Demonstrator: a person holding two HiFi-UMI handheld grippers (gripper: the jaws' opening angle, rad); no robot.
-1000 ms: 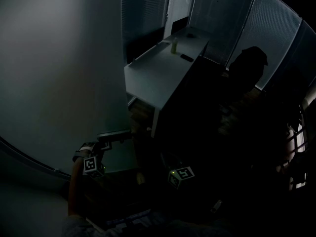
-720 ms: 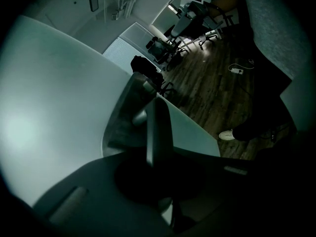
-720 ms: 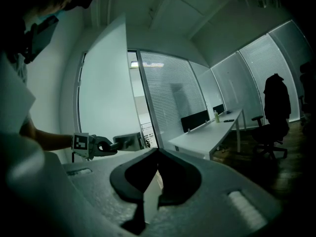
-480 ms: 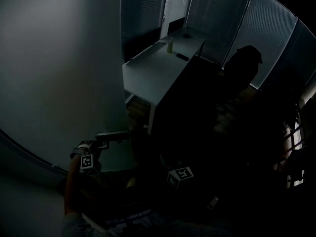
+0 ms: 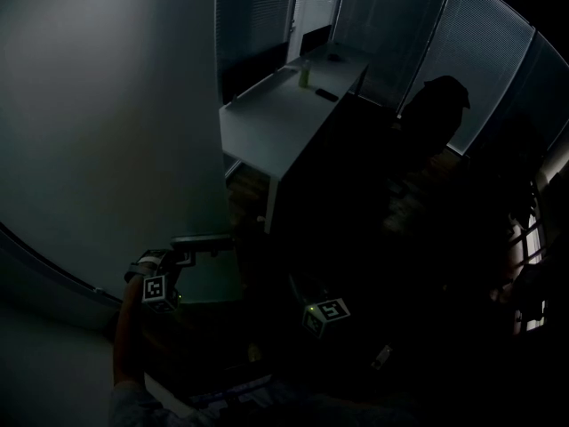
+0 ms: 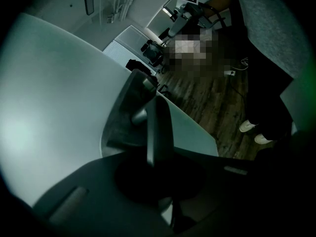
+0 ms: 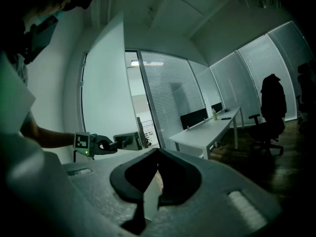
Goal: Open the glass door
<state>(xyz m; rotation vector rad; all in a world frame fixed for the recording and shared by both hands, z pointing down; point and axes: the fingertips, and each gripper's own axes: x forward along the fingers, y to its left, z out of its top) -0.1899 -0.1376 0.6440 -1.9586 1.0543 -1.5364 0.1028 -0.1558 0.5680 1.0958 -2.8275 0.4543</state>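
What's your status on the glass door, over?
Left gripper shut on door handle. Right gripper shut, empty. Glass door ajar. Nothing blocking visible.

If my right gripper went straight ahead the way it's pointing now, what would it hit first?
Probably the blind-covered glass wall right of the doorway. The right gripper aims between the glass door and the white desk, and nothing closer shows in that line, though depth is unclear.

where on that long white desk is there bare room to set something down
The near half of the long white desk is bare, from its front corner up to the small pale bottle and the flat dark object. The far end is crowded by those and by the dark screen along its left edge in the head view.
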